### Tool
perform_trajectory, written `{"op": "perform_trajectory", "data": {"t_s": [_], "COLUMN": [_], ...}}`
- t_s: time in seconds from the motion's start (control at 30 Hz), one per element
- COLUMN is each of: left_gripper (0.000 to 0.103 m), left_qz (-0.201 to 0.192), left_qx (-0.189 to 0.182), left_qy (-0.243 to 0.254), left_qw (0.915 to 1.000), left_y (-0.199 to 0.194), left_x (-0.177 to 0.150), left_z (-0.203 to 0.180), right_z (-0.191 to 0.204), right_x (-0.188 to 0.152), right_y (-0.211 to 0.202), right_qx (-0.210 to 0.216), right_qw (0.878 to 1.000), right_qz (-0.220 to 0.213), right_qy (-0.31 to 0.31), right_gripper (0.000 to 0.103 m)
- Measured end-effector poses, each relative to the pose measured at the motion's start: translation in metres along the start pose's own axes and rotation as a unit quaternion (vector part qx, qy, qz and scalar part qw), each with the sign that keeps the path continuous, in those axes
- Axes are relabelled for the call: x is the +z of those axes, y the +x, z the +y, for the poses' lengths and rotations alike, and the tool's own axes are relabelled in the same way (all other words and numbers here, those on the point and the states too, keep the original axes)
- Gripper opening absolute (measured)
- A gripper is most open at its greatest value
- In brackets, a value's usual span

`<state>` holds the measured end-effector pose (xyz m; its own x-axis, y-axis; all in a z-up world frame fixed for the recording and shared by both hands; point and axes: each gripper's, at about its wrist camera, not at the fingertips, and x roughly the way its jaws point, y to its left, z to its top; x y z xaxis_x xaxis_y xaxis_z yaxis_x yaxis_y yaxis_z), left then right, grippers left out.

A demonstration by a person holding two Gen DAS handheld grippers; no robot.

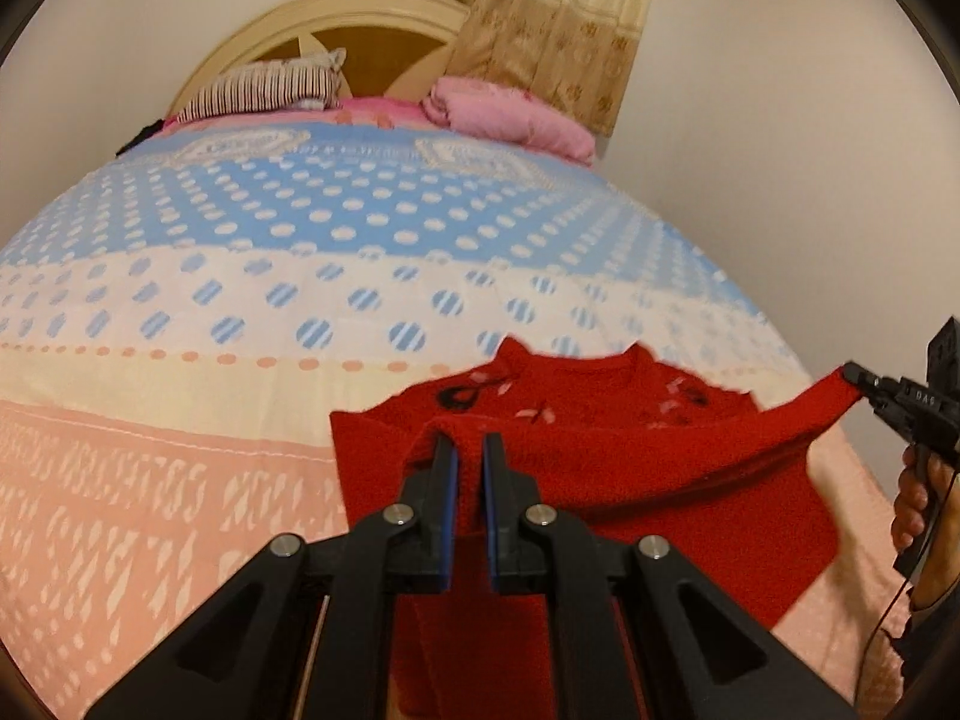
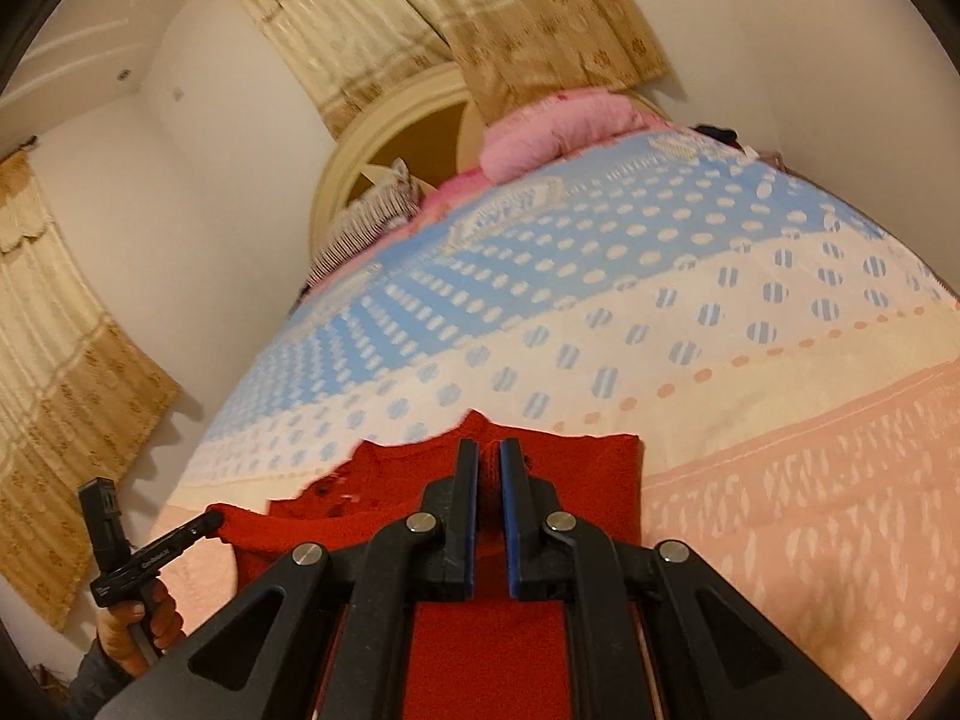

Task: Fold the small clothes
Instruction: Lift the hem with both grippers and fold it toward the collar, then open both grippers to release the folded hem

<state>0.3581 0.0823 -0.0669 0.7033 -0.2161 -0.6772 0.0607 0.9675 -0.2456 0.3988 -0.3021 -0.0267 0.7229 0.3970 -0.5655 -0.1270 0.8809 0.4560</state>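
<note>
A small red knitted sweater [image 1: 600, 474] with dark and pink marks near the neck lies on the bed, partly lifted. My left gripper [image 1: 472, 447] is shut on a fold of its red fabric. In that view my right gripper [image 1: 855, 375] at the far right is shut on a stretched corner of the sweater. In the right wrist view my right gripper [image 2: 489, 450] is shut on the red sweater [image 2: 576, 474], and my left gripper [image 2: 213, 521] at the lower left pinches another corner.
The bed cover [image 1: 300, 276] has blue, cream and pink dotted bands. A striped pillow [image 1: 270, 90] and a pink blanket [image 1: 510, 120] lie at the headboard [image 1: 336, 18]. Curtains [image 2: 72, 408] hang beside the bed. White walls stand close on both sides.
</note>
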Motion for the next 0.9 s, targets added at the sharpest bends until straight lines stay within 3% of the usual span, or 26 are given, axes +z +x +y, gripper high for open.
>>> {"op": "perform_trajectory", "data": {"t_s": [0.17, 0.2, 0.23, 0.27, 0.33, 0.4, 0.47, 0.5, 0.53, 0.6, 0.67, 0.7, 0.83, 0.9], "left_gripper": [0.016, 0.026, 0.035, 0.041, 0.063, 0.063, 0.072, 0.079, 0.079, 0.079, 0.079, 0.079, 0.079, 0.079], "left_qz": [0.014, 0.015, 0.013, 0.007, -0.003, -0.009, -0.011, 0.002, 0.011, 0.010, 0.003, 0.001, 0.009, 0.006], "left_qx": [0.050, 0.062, 0.064, 0.064, 0.069, 0.080, 0.076, 0.079, 0.090, 0.101, 0.123, 0.132, 0.122, 0.117], "left_qy": [-0.012, -0.021, -0.028, -0.031, -0.019, 0.006, 0.026, 0.037, 0.047, 0.050, 0.036, 0.024, -0.021, -0.016], "left_qw": [0.9986, 0.9977, 0.9975, 0.9974, 0.9974, 0.9968, 0.9967, 0.9962, 0.9948, 0.9936, 0.9917, 0.9909, 0.9922, 0.9930], "left_y": [0.027, 0.026, 0.022, 0.015, 0.001, -0.010, -0.017, -0.013, -0.007, 0.005, 0.013, 0.016, 0.015, 0.007], "left_x": [-0.008, -0.011, -0.015, -0.019, -0.027, -0.036, -0.046, -0.049, -0.049, -0.044, -0.037, -0.035, -0.037, -0.044], "left_z": [0.012, 0.016, 0.020, 0.022, 0.022, 0.020, 0.016, 0.014, 0.012, 0.012, 0.016, 0.020, 0.033, 0.031], "right_z": [-0.017, -0.021, -0.022, -0.023, -0.014, 0.004, 0.022, 0.033, 0.045, 0.059, 0.064, 0.064, 0.049, 0.045], "right_x": [-0.005, -0.008, -0.010, -0.014, -0.023, -0.035, -0.049, -0.057, -0.066, -0.076, -0.074, -0.066, -0.035, -0.034], "right_y": [0.053, 0.060, 0.062, 0.060, 0.055, 0.051, 0.052, 0.060, 0.072, 0.095, 0.115, 0.124, 0.129, 0.120], "right_qx": [-0.014, -0.036, -0.047, -0.052, -0.046, -0.046, -0.035, -0.029, -0.032, -0.045, -0.067, -0.071, -0.098, -0.076], "right_qw": [0.999, 0.999, 0.998, 0.998, 0.998, 0.995, 0.991, 0.985, 0.975, 0.962, 0.960, 0.964, 0.981, 0.985], "right_qz": [0.035, 0.039, 0.038, 0.035, 0.044, 0.072, 0.106, 0.139, 0.176, 0.211, 0.211, 0.194, 0.128, 0.127], "right_qy": [0.011, 0.009, 0.010, 0.012, -0.004, -0.044, -0.081, -0.103, -0.130, -0.165, -0.174, -0.167, -0.110, -0.093], "right_gripper": [0.008, 0.011, 0.024, 0.051, 0.069, 0.069, 0.069, 0.069, 0.069, 0.069, 0.069, 0.069, 0.069, 0.069]}}
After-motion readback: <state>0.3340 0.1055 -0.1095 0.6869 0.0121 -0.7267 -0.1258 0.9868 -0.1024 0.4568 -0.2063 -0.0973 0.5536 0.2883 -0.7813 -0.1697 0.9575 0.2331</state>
